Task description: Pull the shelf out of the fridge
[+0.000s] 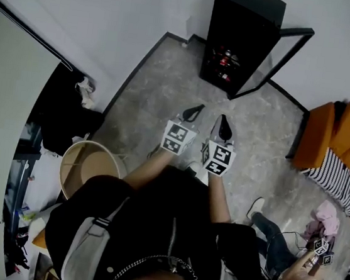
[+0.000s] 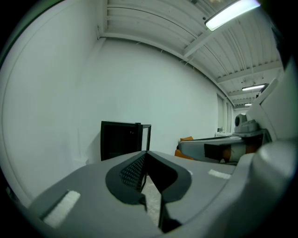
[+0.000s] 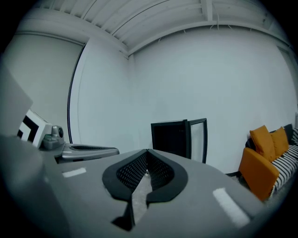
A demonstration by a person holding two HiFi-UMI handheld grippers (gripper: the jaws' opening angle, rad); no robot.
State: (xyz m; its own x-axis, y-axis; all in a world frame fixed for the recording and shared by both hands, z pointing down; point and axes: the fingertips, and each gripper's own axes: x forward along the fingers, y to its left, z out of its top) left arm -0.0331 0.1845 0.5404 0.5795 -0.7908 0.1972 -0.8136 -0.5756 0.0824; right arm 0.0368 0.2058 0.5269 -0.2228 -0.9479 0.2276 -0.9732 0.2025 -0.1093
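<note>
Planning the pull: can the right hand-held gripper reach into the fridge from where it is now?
Probably not yet. The right hand-held gripper is shut and empty, well short of the fridge across bare floor. The door stands open and nothing blocks the path, so stepping closer should do.

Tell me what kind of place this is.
Probably an indoor room staged for recording rather than a lived-in home: a small black fridge with its glass door open stands against bare white walls, an orange sofa sits to one side, and strip lights run along a panelled ceiling.
</note>
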